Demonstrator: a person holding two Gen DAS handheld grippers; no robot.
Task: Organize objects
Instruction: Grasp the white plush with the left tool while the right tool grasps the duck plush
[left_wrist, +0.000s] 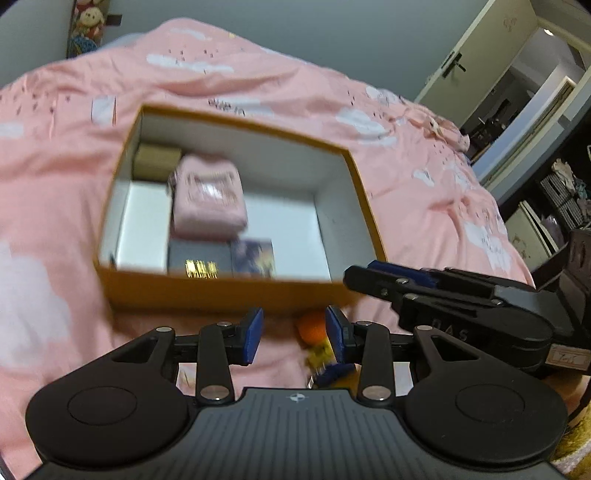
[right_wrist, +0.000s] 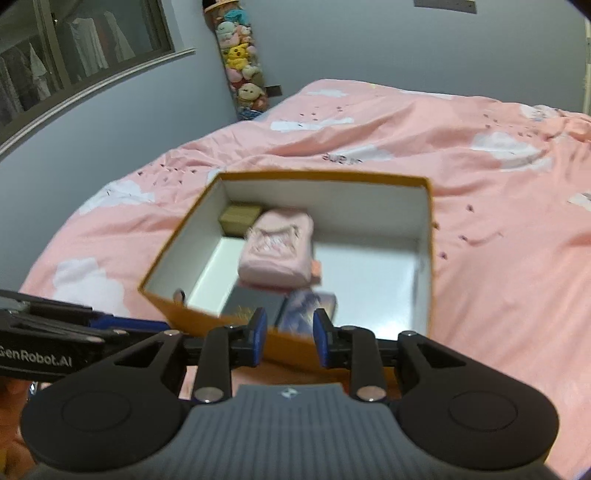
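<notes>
An open orange box (left_wrist: 229, 291) with a white inside sits on the pink bed; it also shows in the right wrist view (right_wrist: 424, 206). Inside lie a pink pouch (left_wrist: 208, 199) (right_wrist: 277, 251), a small tan box (left_wrist: 157, 160) (right_wrist: 238, 218), a dark flat box (left_wrist: 197, 258) (right_wrist: 251, 304) and a purple card pack (left_wrist: 253, 256) (right_wrist: 310, 306). My left gripper (left_wrist: 294, 334) is open and empty in front of the box's near wall. An orange and yellow toy (left_wrist: 314, 332) lies on the bed between its fingers. My right gripper (right_wrist: 290, 338) is open and empty at the box's near wall.
The pink bedspread (left_wrist: 55, 184) with white clouds surrounds the box. The right gripper's body (left_wrist: 461, 299) reaches in from the right in the left wrist view. A column of plush toys (right_wrist: 242, 62) hangs on the grey wall. An open door (left_wrist: 491, 62) is at the far right.
</notes>
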